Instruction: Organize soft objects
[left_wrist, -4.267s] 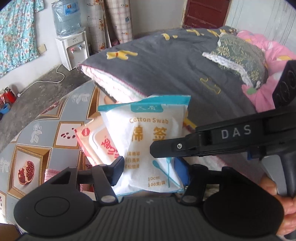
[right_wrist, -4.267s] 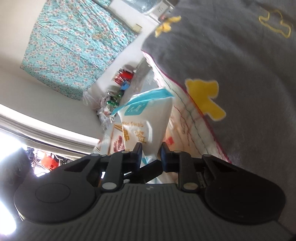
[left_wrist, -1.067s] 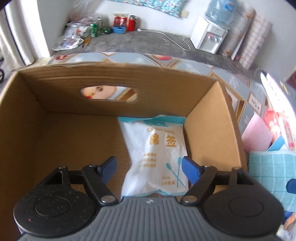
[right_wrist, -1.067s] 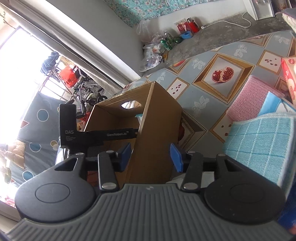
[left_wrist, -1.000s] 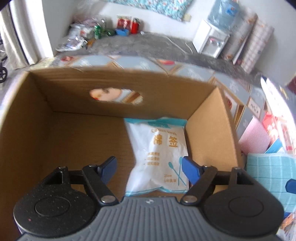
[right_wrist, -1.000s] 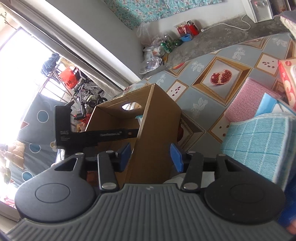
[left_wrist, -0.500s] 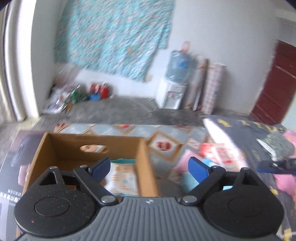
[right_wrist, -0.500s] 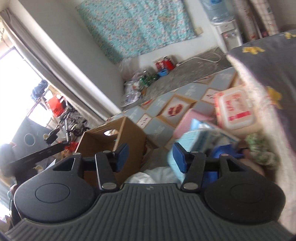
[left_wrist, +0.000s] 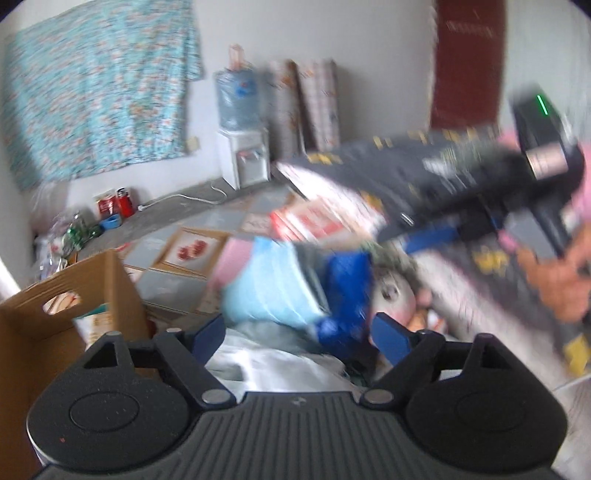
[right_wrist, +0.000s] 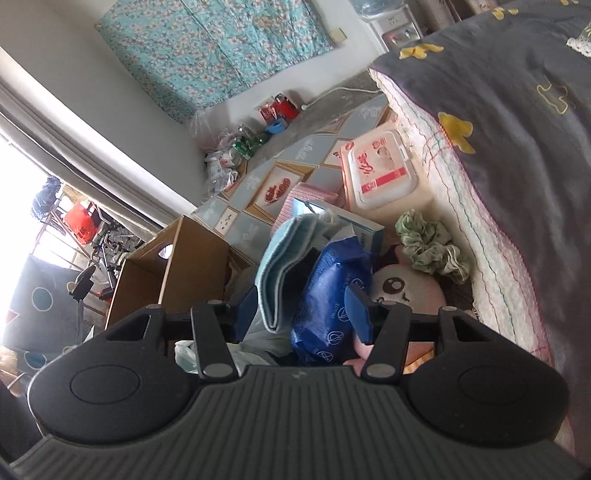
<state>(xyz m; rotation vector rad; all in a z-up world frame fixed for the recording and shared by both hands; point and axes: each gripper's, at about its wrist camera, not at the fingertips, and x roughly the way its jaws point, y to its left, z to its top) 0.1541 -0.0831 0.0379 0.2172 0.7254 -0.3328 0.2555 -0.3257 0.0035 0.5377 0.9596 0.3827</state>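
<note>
A pile of soft things lies on the bed: a light blue folded towel (right_wrist: 284, 266), a blue plastic pack (right_wrist: 328, 295), a pink plush face (right_wrist: 402, 291), a green scrunchie (right_wrist: 428, 240) and a wet-wipes pack (right_wrist: 380, 170). My right gripper (right_wrist: 303, 306) is open, with the towel's lower end and the blue pack between its fingers. My left gripper (left_wrist: 299, 336) is open and empty above the same pile; this view is blurred. The towel (left_wrist: 266, 288) and blue pack (left_wrist: 343, 291) show there too. The cardboard box (left_wrist: 44, 325) stands at the left with the cotton swab bag inside.
The grey quilt (right_wrist: 498, 122) rises to the right of the pile. The cardboard box (right_wrist: 166, 273) stands left of the pile in the right wrist view. The right gripper's body (left_wrist: 480, 192) crosses the upper right of the left wrist view.
My left gripper has let go of the cotton swab bag in the box, lifted out and swung right toward the pile. My right gripper has come down over the towel and blue pack.
</note>
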